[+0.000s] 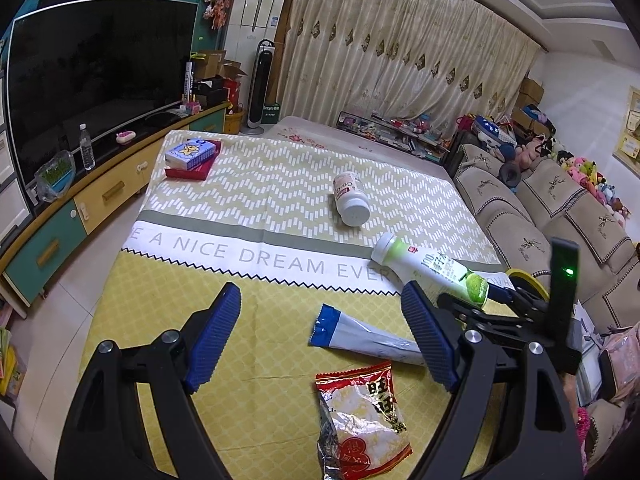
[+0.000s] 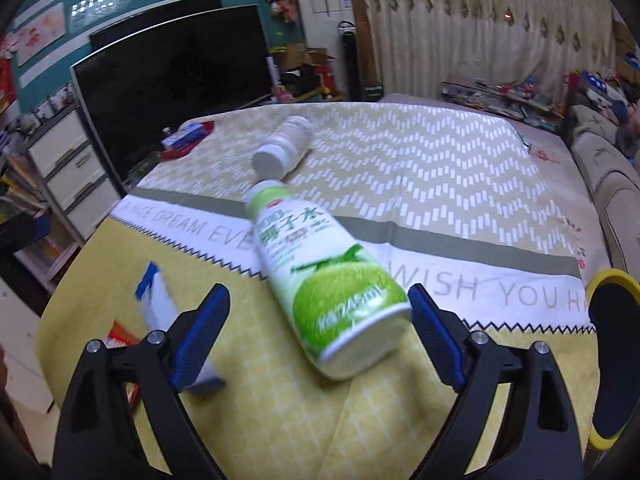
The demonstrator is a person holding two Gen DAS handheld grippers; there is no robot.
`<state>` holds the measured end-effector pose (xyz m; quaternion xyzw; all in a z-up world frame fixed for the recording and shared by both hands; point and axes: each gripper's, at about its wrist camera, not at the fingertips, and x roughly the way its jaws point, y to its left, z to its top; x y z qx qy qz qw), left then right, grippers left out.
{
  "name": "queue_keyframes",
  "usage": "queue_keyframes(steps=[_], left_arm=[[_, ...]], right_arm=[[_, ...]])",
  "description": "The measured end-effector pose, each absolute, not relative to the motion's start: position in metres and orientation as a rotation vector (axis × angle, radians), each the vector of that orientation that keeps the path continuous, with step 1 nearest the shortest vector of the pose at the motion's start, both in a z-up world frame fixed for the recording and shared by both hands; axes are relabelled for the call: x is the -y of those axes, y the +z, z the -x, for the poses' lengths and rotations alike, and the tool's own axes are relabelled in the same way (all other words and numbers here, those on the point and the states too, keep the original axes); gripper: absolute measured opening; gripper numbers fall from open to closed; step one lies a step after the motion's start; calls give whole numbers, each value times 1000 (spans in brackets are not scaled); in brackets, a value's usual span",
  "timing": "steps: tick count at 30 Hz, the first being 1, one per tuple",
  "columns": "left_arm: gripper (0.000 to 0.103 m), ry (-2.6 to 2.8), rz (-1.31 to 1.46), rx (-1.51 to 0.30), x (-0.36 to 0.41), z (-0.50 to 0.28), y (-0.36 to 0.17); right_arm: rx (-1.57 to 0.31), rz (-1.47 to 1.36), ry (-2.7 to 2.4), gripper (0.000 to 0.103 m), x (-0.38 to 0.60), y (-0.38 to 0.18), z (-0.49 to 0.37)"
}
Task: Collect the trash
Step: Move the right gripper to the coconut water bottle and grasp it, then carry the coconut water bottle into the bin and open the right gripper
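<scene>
Two bottles (image 1: 430, 270) (image 1: 351, 199), two wrappers (image 1: 362, 334) (image 1: 362, 420); both hand-held grippers (image 1: 332, 338) (image 2: 320, 340) gape, gripping nothing.

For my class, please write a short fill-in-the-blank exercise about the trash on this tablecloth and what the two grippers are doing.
1. The green-labelled bottle is not standing but lying on its ____.
2. The jaws of the right gripper are ____, with the bottle's base between them.
3. The left gripper holds ____.
4. The cap of the white jar is ____ in colour.

Missing words: side; open; nothing; white
</scene>
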<state>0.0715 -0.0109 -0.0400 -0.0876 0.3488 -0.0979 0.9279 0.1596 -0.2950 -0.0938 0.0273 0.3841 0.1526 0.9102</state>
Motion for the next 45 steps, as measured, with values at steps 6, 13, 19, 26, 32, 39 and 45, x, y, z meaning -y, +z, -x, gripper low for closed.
queue_keyframes(steps=[6, 13, 19, 26, 32, 39, 45], left_arm=[[81, -219, 167, -728, 20, -74, -44], [83, -211, 169, -719, 17, -73, -43], [83, -214, 173, -723, 16, -74, -45], [83, -218, 170, -727, 18, -75, -46], [83, -223, 163, -732, 22, -76, -47], [83, -233, 148, -731, 29, -76, -45], [83, -240, 139, -729, 33, -76, -44]], right_arm=[[-792, -58, 431, 85, 278, -86, -144], [-840, -68, 279, 71, 272, -102, -149], [-846, -88, 247, 50, 278, -103, -149], [-781, -126, 274, 49, 288, -79, -132], [-690, -151, 286, 49, 303, -45, -115], [-647, -169, 279, 49, 316, -29, -108], [-636, -177, 275, 49, 323, -25, -105]])
